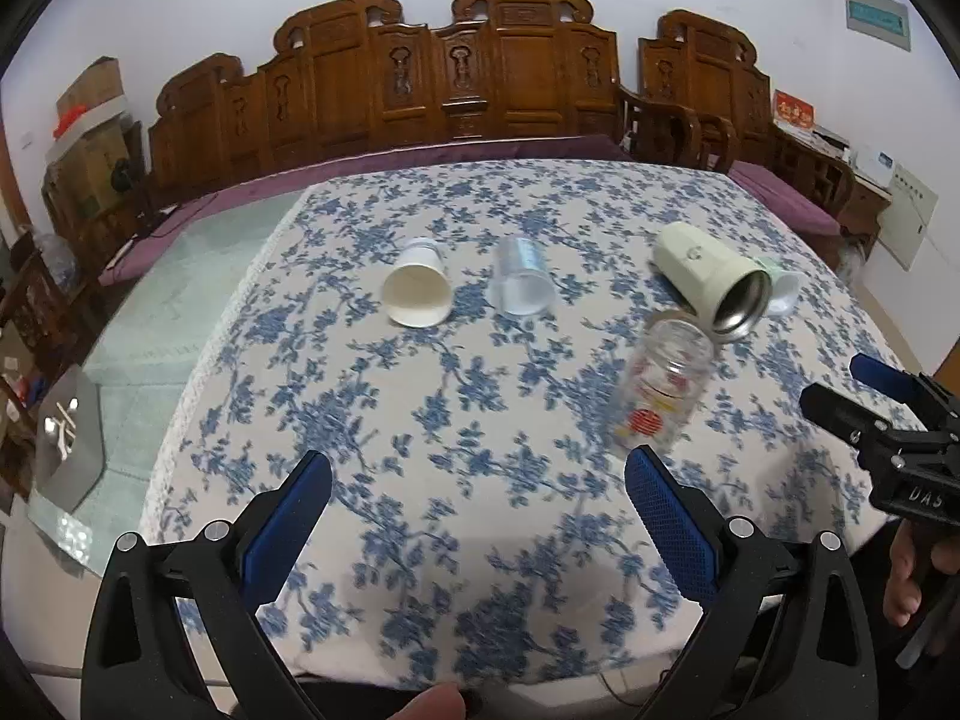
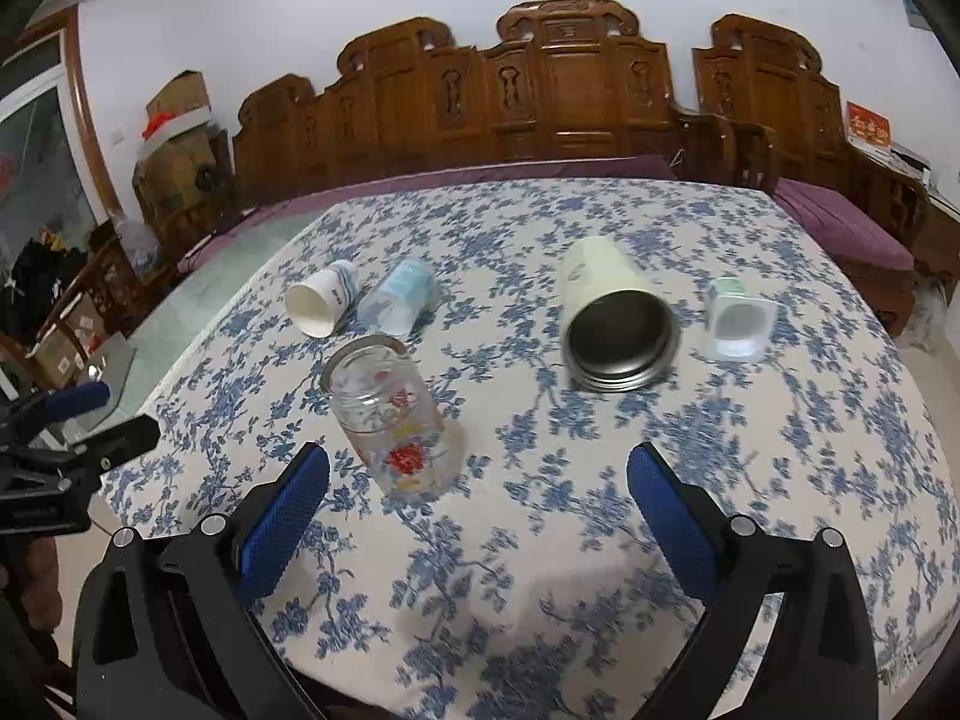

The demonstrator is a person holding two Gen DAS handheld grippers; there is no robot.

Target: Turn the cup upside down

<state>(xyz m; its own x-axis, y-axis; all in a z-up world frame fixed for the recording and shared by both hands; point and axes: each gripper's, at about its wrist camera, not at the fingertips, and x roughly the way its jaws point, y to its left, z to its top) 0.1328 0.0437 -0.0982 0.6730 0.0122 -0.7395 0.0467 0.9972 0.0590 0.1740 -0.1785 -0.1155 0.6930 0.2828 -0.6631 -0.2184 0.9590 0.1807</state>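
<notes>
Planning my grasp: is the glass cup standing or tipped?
Tipped: the glass cup leans, neither gripper holding it, its open mouth facing the far side.

The right gripper [image 1: 864, 396], seen off to the left gripper's right side, bears pale letters — "DAS" — on its black body; every other print stays unreadable.

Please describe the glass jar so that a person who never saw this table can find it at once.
On the blue-flowered tablecloth, find the cream tumbler with a steel inside, lying on its side. The glass jar lies to its left, nearest the open right gripper. It alone is clear glass with red flowers printed on it.
</notes>
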